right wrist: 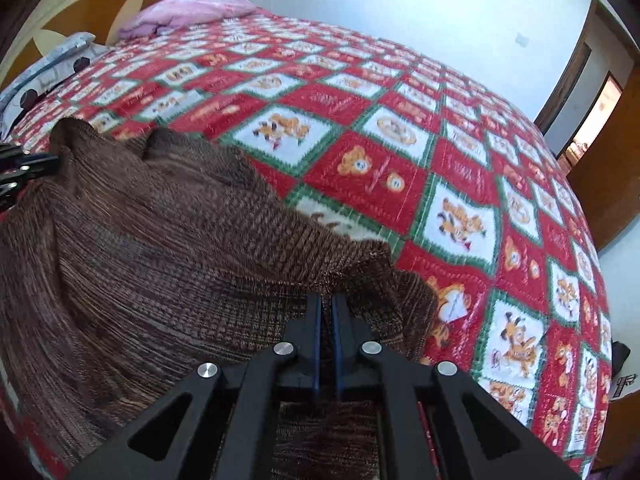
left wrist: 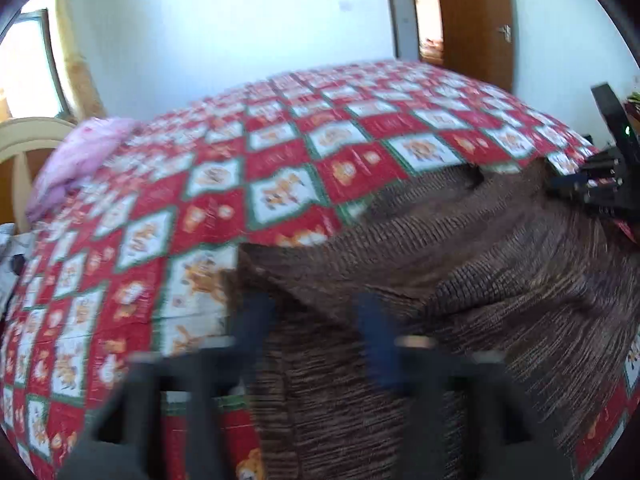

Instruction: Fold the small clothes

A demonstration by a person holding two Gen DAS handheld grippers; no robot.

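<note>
A brown knitted garment (right wrist: pixel 160 248) is spread across the lower left of a red and white cartoon-print bedspread (right wrist: pixel 460 168); no writing can be read. Its right edge is pinched by the right gripper (right wrist: pixel 327 304). The left gripper (left wrist: pixel 316 320), blurred, is seen over the garment's left edge, its grip unclear. Open bedspread lies upper right.

Brown ribbed knit garment (right wrist: pixel 160 248), coarse, matt, streaked yarn. Red-and-white checked quilted bedspread (right wrist: pixel 360 152), stitched cloth, faint sheen. Right gripper (right wrist: pixel 328 312): matt black plastic, blue pads, shiny round metal pins. Pink crumpled cloth bedding (right wrist: pixel 188 10), soft. Brown wooden door (left wrist: pixel 476 20), smooth, semi-gloss.
</note>
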